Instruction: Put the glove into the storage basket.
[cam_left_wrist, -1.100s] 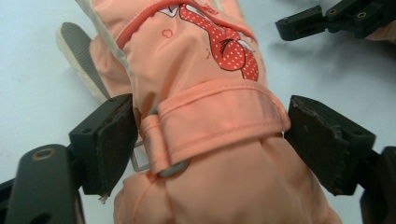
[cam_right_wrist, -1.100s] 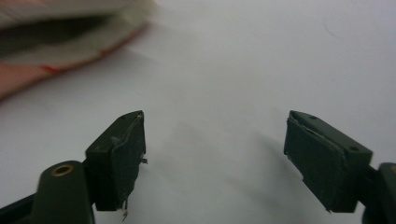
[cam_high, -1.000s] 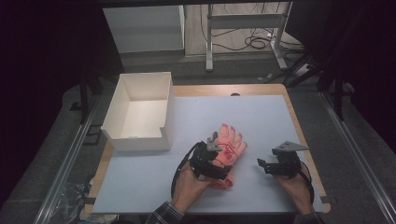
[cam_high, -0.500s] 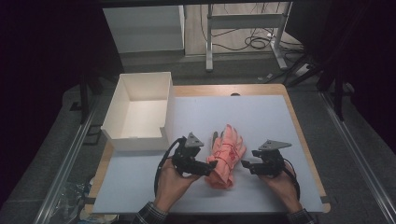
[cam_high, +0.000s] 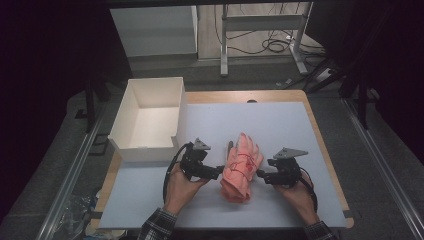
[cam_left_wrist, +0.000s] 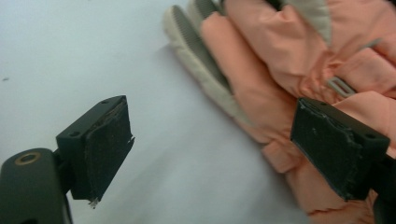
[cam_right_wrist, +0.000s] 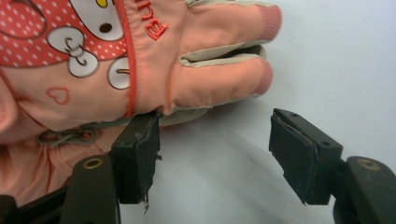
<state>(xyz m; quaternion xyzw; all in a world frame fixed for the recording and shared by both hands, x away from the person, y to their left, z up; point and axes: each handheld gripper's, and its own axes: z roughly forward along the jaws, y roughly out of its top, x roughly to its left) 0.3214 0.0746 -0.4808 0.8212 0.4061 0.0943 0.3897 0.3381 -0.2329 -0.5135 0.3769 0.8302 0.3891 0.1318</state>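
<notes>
A pair of salmon-pink padded gloves (cam_high: 243, 164) lies stacked on the pale blue table, fingers pointing away from the person. The top glove (cam_right_wrist: 140, 60) bears a cartoon face with a dotted bow. My left gripper (cam_high: 219, 173) sits at the gloves' left side; its jaws have just been opening and stand open (cam_left_wrist: 219, 144), one pad over the glove's edge (cam_left_wrist: 261, 98), nothing pinched. My right gripper (cam_high: 261, 174) is at their right side. Its jaws have just been closing but stay open (cam_right_wrist: 219, 156), with one pad against the glove's side and bare table between them.
An empty white cardboard box (cam_high: 150, 120) stands at the table's (cam_high: 280, 120) left, just beyond the left hand. The wooden table border and metal rails run along both sides. Desk legs and cables lie on the floor behind.
My left gripper has drawn back leftward off the gloves to their left side. My right gripper has come leftward up to their right side. The gloves now lie narrower, more stacked.
</notes>
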